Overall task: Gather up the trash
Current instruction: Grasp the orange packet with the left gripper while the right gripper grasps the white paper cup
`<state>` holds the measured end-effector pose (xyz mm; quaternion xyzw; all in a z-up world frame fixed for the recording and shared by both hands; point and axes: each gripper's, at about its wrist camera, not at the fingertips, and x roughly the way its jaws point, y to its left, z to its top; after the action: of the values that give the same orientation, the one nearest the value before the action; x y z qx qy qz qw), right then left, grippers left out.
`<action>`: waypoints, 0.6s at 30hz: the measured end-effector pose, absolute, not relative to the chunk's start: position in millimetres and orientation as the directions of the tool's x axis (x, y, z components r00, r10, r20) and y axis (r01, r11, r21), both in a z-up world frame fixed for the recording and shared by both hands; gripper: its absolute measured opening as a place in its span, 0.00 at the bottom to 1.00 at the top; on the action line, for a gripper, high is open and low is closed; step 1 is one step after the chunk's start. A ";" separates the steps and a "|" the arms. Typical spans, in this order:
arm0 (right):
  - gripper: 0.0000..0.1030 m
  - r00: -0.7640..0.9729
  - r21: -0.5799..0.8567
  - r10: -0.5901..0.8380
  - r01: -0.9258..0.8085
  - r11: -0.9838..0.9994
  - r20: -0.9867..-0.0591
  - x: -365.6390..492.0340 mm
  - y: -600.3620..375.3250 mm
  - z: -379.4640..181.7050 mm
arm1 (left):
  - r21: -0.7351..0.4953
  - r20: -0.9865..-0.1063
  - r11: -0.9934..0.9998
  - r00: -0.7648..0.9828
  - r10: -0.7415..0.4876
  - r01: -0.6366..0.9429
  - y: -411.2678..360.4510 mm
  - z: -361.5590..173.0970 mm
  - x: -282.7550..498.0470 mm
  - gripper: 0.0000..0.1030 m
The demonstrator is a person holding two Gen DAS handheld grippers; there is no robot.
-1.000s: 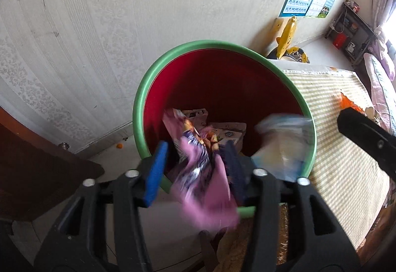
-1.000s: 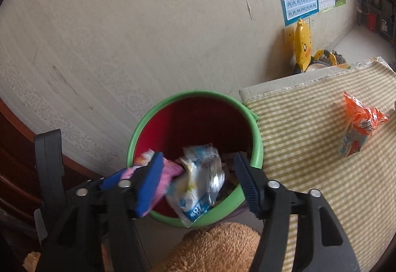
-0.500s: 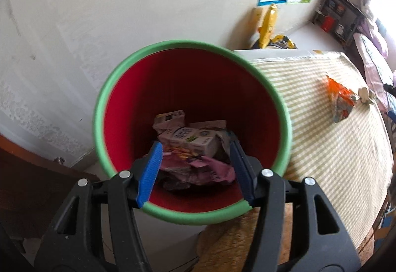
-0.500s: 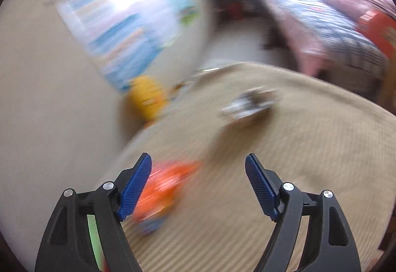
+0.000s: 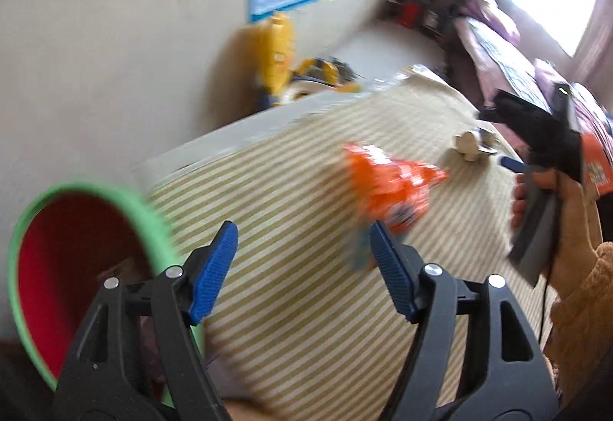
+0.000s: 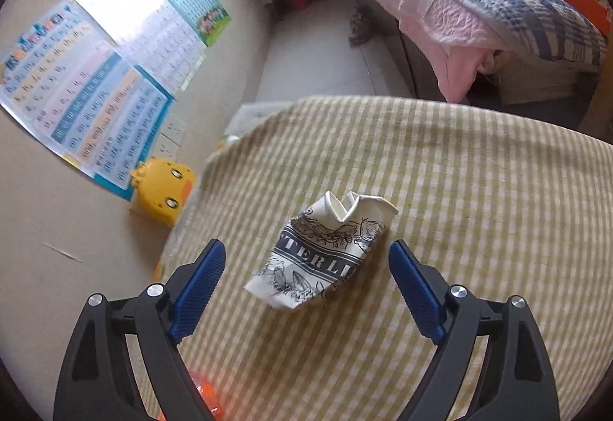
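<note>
Right gripper fingers just opening, straddling crushed cup.

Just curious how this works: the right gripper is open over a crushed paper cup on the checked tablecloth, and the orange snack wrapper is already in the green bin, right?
Not quite. The orange snack wrapper still lies on the checked tablecloth, outside the green bin, as the left wrist view shows. The rest holds: the right gripper is open over the crushed paper cup.
</note>
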<state>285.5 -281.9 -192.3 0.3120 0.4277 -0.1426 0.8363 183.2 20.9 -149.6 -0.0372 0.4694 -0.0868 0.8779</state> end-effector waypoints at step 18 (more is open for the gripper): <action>0.46 0.606 0.543 0.351 0.162 0.824 -0.714 170.0 -254.1 -173.5 | -0.250 -0.907 0.956 0.309 -0.286 0.152 -44.5 -201.9 234.8 0.62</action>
<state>170.0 -254.1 -173.5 0.2912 0.4401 0.0558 0.8476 234.8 -44.5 -201.8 -0.0584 0.5721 -0.1359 0.8067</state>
